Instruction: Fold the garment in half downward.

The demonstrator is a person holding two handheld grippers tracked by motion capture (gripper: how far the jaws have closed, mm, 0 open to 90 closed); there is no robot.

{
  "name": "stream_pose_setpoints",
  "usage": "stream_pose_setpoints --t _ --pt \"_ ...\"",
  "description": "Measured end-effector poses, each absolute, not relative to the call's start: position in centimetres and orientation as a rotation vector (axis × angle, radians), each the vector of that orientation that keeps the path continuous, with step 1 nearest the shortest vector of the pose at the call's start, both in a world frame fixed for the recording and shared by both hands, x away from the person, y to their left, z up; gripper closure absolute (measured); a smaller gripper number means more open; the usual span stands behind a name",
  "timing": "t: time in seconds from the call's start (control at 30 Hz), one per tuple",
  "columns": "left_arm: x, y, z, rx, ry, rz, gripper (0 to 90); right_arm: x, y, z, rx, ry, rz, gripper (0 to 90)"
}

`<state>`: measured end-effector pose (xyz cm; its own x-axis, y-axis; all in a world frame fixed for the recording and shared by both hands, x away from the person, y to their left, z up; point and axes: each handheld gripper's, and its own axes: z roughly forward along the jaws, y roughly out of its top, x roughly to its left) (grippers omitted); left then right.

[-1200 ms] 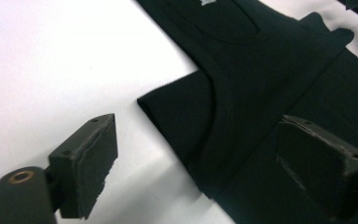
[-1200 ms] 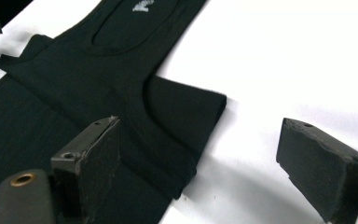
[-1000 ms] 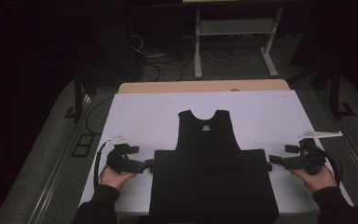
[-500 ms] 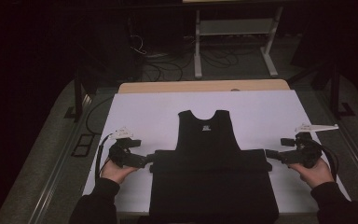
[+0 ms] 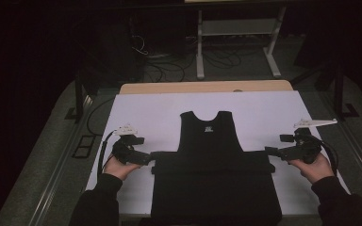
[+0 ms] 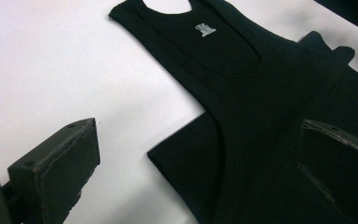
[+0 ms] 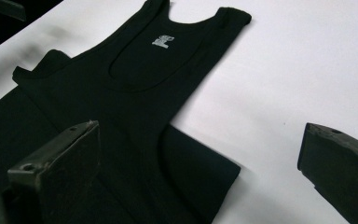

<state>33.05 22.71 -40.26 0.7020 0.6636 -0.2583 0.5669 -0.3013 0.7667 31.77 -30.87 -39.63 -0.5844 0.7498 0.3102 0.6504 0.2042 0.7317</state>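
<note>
A: Here's the table: a flat white sheet-covered tabletop (image 5: 160, 113) with a strip of bare pale wood (image 5: 202, 87) along its far edge. In the middle lies a black sleeveless knit top (image 5: 210, 136), scooped neck and narrow shoulder straps pointing away from the person.

B: And look at the shape of it. The upper part is narrow and smooth, while the lower part is a wider, squarer block of folded black cloth (image 5: 214, 188) running to the near edge of the table. From the left gripper view the fabric is matte and soft, ribbed binding round the neckline, with a small pale printed label (image 6: 205, 30) inside the collar.

A: Same label from the right gripper view, and there a squared corner of the folded layer (image 7: 223, 172) lies flat on the white.

B: Tools, then. The black left gripper (image 5: 141, 157) sits in the person's left hand (image 5: 118, 167), tip just at the left edge of the wide fold. Its own view shows the blocky, scuffed jaws spread wide, nothing between them, one over bare white, the other over cloth.

A: The black right gripper (image 5: 272, 151) mirrors it in the right hand (image 5: 313, 167), tip by the right edge of the fold. Jaws well apart there too, gripping nothing; one hangs over the garment, one over the white surface.

B: Whether either tip touches the cloth, I cannot tell.

A: Dark sleeves (image 5: 96, 202) at the near edge, cables looping behind both tools.
</note>
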Motion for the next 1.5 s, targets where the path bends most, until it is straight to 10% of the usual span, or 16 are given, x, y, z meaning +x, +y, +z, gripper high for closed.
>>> stream_pose_setpoints --t 1.5 --pt "37.7 19.4 -39.4 2.099 0.873 0.101 0.0 37.1 -28.5 -38.1 1.304 2.410 1.287 0.0"
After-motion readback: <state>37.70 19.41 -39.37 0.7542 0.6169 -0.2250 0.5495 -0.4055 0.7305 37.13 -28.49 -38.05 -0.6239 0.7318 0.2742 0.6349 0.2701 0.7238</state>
